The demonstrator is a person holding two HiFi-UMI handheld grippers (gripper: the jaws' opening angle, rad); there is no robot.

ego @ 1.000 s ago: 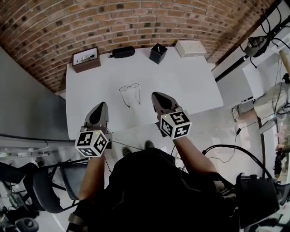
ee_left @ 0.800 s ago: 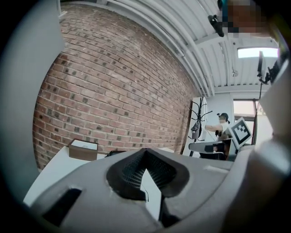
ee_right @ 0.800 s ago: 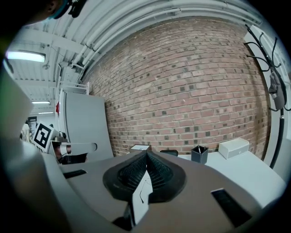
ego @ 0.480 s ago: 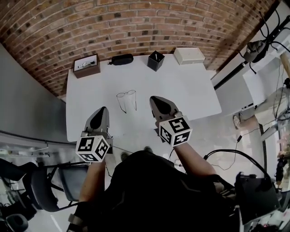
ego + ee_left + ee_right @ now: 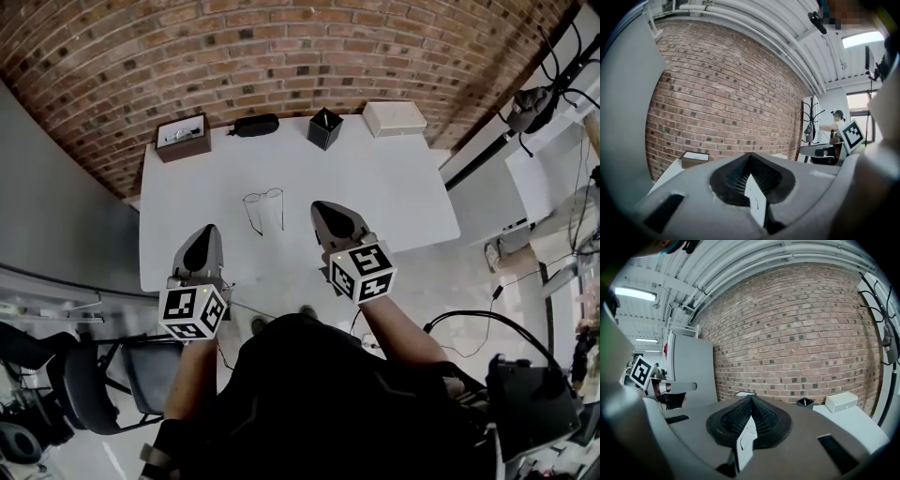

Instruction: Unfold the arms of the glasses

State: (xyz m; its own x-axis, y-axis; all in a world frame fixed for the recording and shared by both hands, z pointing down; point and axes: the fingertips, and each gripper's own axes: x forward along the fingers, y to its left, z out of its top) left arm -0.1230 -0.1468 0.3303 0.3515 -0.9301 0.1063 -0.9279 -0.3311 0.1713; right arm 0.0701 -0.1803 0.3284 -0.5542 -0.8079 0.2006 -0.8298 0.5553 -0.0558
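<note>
Glasses (image 5: 263, 208) lie on the white table (image 5: 394, 202), a little toward 9 o'clock from its middle. The thin frame has its lenses toward the far edge, and both arms run back toward 6 o'clock, spread away from the lenses. Nothing touches them.

From the glasses, the left gripper (image 5: 208, 231) is at about 8 o'clock and the right gripper (image 5: 323, 208) at about 3 o'clock. Both are clear of the frame and point toward the brick wall (image 5: 281, 56).

In the left gripper view the jaws of the left gripper (image 5: 750, 155) are clenched tip to tip with nothing between them. The right gripper view shows the right gripper (image 5: 751, 398) the same way, pressed together and empty.

Along the far edge of the table, seen from the glasses, stand a brown box (image 5: 181, 137) at 10 o'clock, a black case (image 5: 253, 125) at 12 o'clock, a black cup (image 5: 324, 128) at 1 o'clock and a white box (image 5: 394, 118) at 2 o'clock.
</note>
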